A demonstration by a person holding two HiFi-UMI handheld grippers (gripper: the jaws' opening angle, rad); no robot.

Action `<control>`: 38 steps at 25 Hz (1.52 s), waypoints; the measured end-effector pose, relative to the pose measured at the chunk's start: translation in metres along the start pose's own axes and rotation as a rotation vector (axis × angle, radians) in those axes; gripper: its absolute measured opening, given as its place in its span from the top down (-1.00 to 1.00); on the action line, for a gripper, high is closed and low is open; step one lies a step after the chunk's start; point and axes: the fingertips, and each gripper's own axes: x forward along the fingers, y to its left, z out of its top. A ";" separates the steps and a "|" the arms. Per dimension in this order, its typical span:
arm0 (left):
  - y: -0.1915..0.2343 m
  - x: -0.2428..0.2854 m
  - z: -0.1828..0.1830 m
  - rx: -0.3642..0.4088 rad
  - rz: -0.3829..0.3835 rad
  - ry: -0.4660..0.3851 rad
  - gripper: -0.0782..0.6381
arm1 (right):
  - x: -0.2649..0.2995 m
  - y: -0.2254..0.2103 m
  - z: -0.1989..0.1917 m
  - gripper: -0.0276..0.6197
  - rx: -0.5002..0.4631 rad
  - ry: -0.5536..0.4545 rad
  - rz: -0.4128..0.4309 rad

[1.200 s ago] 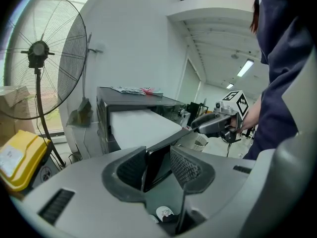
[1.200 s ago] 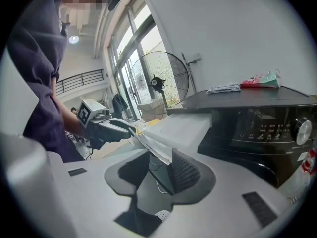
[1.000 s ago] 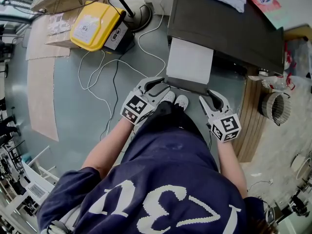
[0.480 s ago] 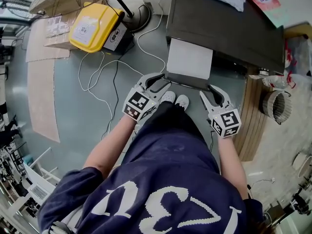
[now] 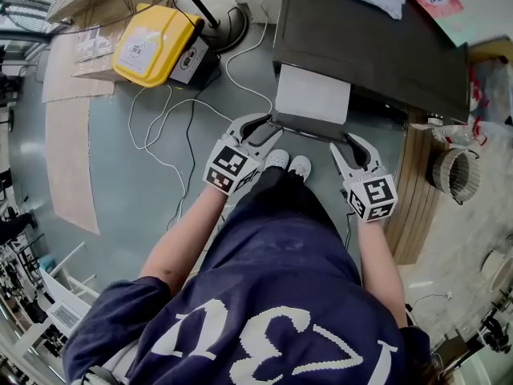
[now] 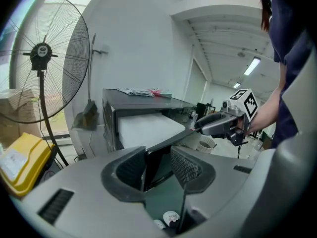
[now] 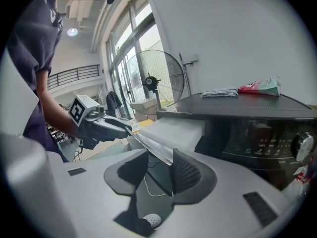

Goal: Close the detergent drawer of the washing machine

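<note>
Closing step is just starting here: the white pull-out detergent drawer (image 5: 313, 95) is sticking well out of the dark grey washing machine (image 5: 377, 46). The left gripper (image 5: 267, 131) and right gripper (image 5: 350, 144) are straddling the ends of its dark front panel (image 5: 309, 128), jaws loose, not clamping. Next it's probably needing a straight, even push inward.

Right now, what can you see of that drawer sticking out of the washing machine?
The drawer is pulled well out of the dark washer. Its top looks plain white and plastic-like. Its front panel is dark and glossy. The left gripper straddles the panel's left end and the right gripper its right end, both with jaws apart. Whether any pad touches it, I cannot tell.
</note>
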 end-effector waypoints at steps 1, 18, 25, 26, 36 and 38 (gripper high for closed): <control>0.002 0.002 0.001 0.000 0.003 0.000 0.31 | 0.002 -0.002 0.001 0.39 0.000 -0.001 -0.003; 0.033 0.026 0.024 -0.003 0.049 -0.018 0.31 | 0.027 -0.032 0.026 0.36 -0.015 -0.025 -0.070; 0.044 0.036 0.034 -0.003 0.056 -0.026 0.31 | 0.036 -0.044 0.036 0.34 -0.025 -0.033 -0.094; 0.045 0.037 0.035 -0.003 0.057 -0.029 0.31 | 0.037 -0.045 0.037 0.34 -0.027 -0.036 -0.098; 0.056 0.042 0.039 -0.014 0.072 -0.037 0.31 | 0.045 -0.052 0.043 0.32 -0.023 -0.068 -0.142; 0.057 0.044 0.041 -0.018 0.075 -0.042 0.31 | 0.046 -0.054 0.044 0.31 -0.025 -0.071 -0.149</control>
